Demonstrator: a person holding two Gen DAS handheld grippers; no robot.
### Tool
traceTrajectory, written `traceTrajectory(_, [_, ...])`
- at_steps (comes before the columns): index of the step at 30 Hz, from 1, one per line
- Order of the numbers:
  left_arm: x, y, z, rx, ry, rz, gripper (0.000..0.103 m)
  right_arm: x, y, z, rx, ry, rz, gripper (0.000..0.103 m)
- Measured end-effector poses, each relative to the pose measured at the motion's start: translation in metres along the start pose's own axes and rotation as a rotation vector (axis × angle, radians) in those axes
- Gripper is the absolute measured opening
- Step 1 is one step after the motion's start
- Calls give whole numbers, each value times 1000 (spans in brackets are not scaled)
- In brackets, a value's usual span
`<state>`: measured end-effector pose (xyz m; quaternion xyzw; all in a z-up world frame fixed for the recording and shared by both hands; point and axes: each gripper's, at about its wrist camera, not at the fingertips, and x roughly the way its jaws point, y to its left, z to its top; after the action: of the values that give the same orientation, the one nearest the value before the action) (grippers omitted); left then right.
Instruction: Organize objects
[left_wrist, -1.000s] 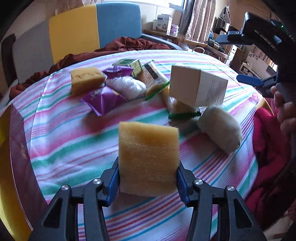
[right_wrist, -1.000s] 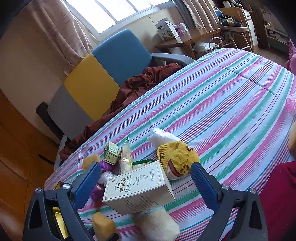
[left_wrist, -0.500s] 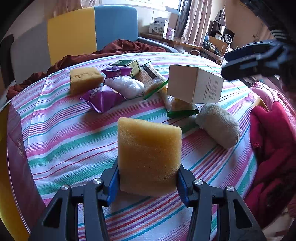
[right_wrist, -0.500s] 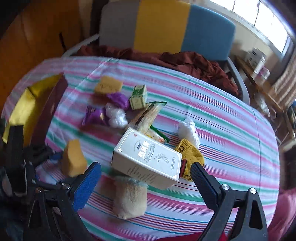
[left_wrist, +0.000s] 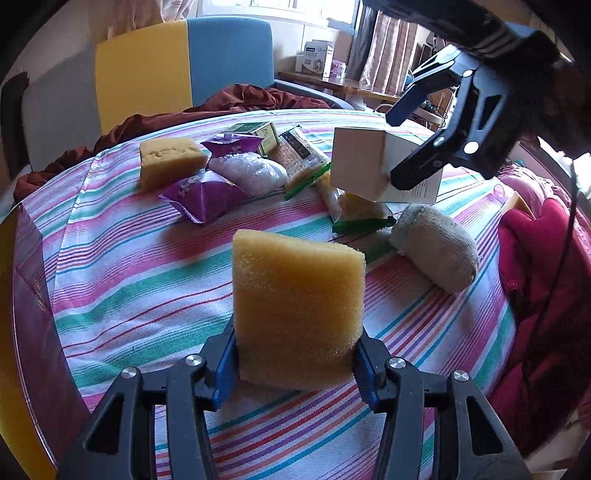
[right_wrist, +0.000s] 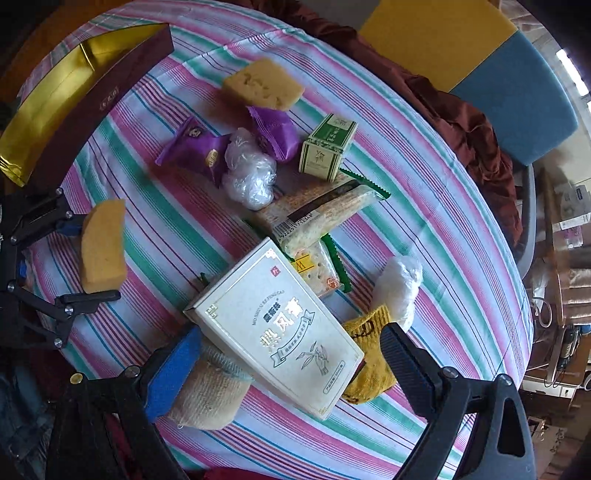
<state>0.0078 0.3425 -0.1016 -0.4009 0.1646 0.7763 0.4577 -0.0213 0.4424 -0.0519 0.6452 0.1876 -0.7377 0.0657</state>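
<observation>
My left gripper (left_wrist: 295, 362) is shut on a yellow sponge (left_wrist: 297, 314) and holds it upright just above the striped tablecloth (left_wrist: 147, 280). From the right wrist view this left gripper (right_wrist: 94, 260) and its sponge (right_wrist: 101, 247) sit at the table's left edge. The right gripper (right_wrist: 288, 343) is open and points almost straight down. Its jaws stand wide on either side of a white tea box (right_wrist: 273, 325) and do not touch it. In the left wrist view the right gripper (left_wrist: 400, 147) hangs at the near corner of that box (left_wrist: 358, 166).
A maroon gold-lined box (right_wrist: 92, 92) lies open at the left rim. Beyond the tea box lie a second sponge (right_wrist: 262, 85), two purple packets (right_wrist: 192, 147), a green carton (right_wrist: 327, 147) and cracker packs (right_wrist: 321, 206). A beige sock roll (right_wrist: 207, 391) and a yellow sock (right_wrist: 369, 365) flank it.
The right gripper has swung in over the tea box and rolled, so its view now looks down on the table. The left gripper still holds the sponge in the same place.
</observation>
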Motion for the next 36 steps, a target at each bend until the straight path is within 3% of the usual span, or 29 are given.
traceTrajectory(3, [0, 1, -1, -5, -5, -4, 55, 10, -6, 3, 21, 9, 32, 96])
traceTrajectory(4, [0, 2, -1, -7, -6, -6, 55, 12, -7, 3, 32, 6, 48, 89])
traceTrajectory(5, [0, 2, -1, -9, -8, -7, 55, 14, -8, 2, 44, 4, 68, 75])
traceTrajectory(11, [1, 1, -2, -6, -17, -2, 55, 4, -13, -9, 184, -105, 89, 55])
traceTrajectory(16, [-2, 2, -1, -25, -7, -1, 52, -20, -12, -14, 347, -216, 27, 53])
traceTrajectory(21, [-23, 12, -2, -63, -17, 22, 52, -28, 19, -11, 480, -349, 94, 53])
traceTrajectory(28, [-65, 27, -15, -95, -61, 66, 52, -3, 68, 11, 470, -366, 116, 52])
traceTrajectory(36, [-104, 38, -27, -146, -98, 82, 52, 6, 73, 13, 461, -376, 77, 52])
